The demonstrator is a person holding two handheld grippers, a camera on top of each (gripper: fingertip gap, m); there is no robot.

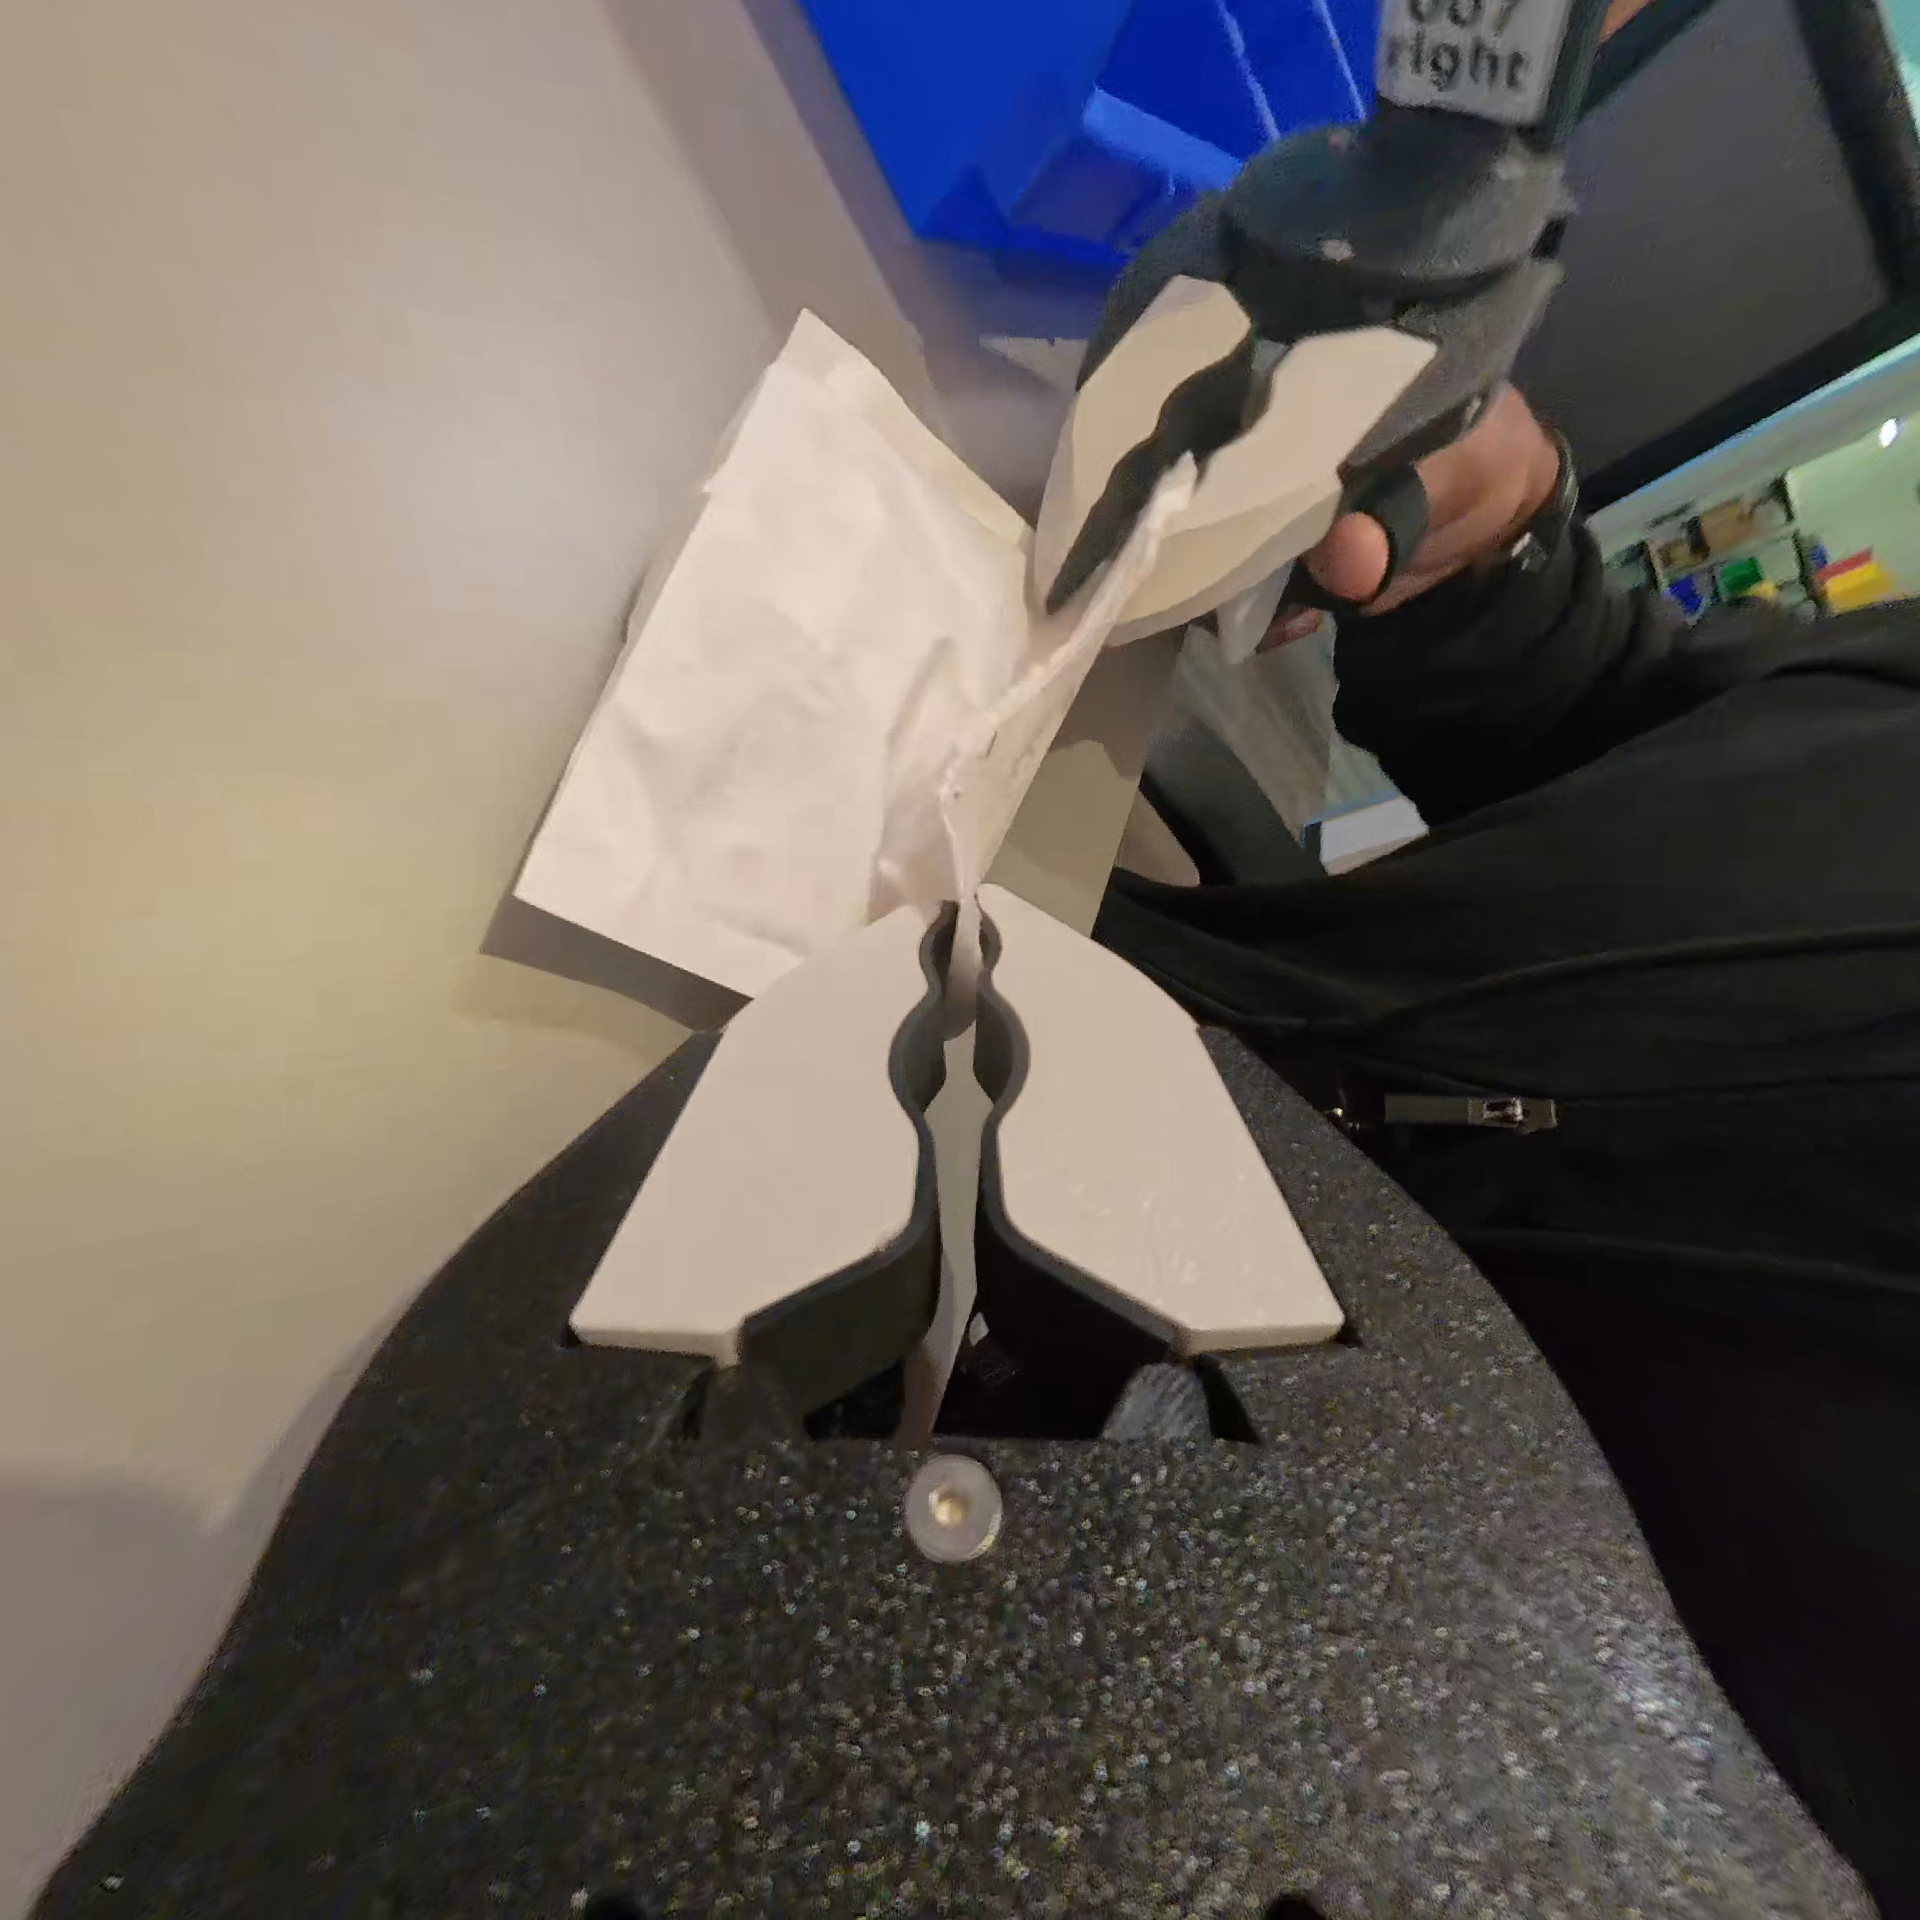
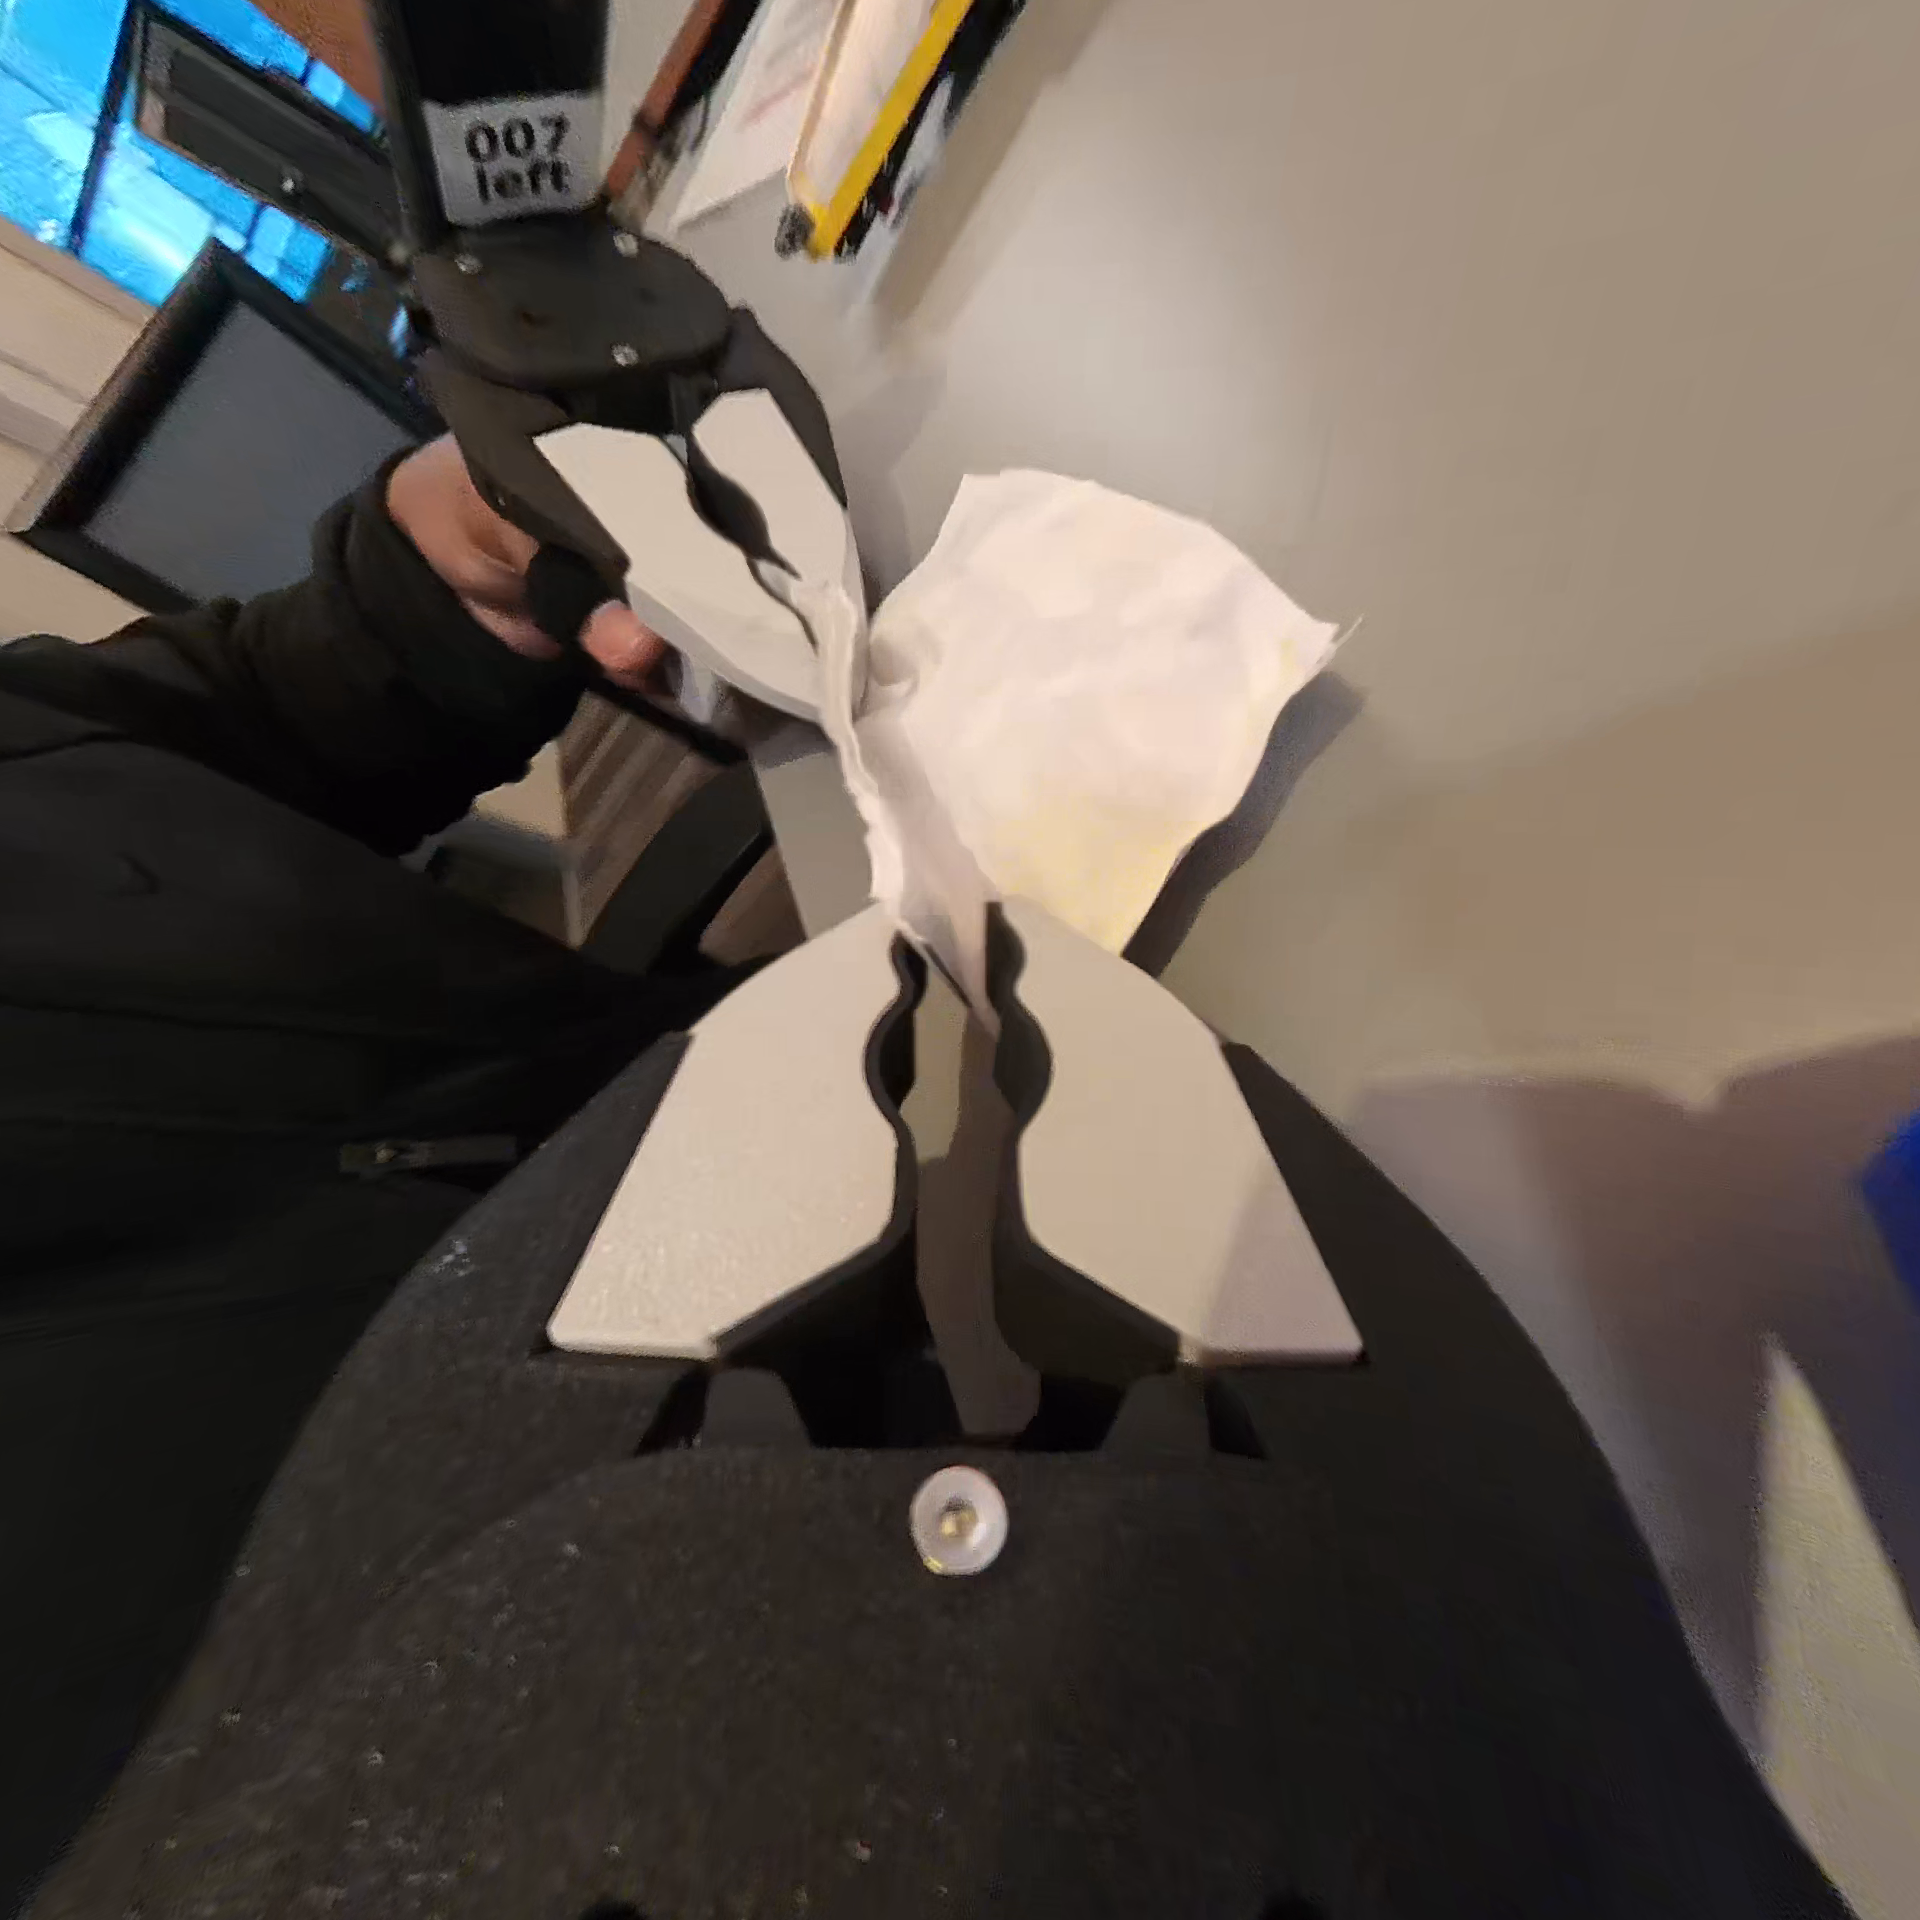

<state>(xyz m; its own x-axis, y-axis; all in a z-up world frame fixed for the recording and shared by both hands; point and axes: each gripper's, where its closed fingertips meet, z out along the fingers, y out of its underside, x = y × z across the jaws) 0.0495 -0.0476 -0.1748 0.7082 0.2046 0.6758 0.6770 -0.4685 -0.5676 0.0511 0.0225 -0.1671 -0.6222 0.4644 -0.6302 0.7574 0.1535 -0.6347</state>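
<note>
The left hand-held gripper (image 1: 961,914) is closed, pinching one edge of a white paper bag (image 1: 769,686). The right hand-held gripper (image 2: 951,935), slightly parted, has the opposite edge between its pads, seemingly to spread the mouth above the counter (image 1: 260,623). Motion blur hides the bag's contents.

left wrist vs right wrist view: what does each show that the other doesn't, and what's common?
Left wrist only: blue bins at top, colored bins on distant shelves, and the right gripper from outside, pinching the paper.

Right wrist only: a yellow-edged item on the wall, a dark-framed panel, and the left gripper from outside, clamped on the paper.

Both: the white crumpled paper sheet stretched between the two grippers above the pale table, plus the person's black sleeve.
</note>
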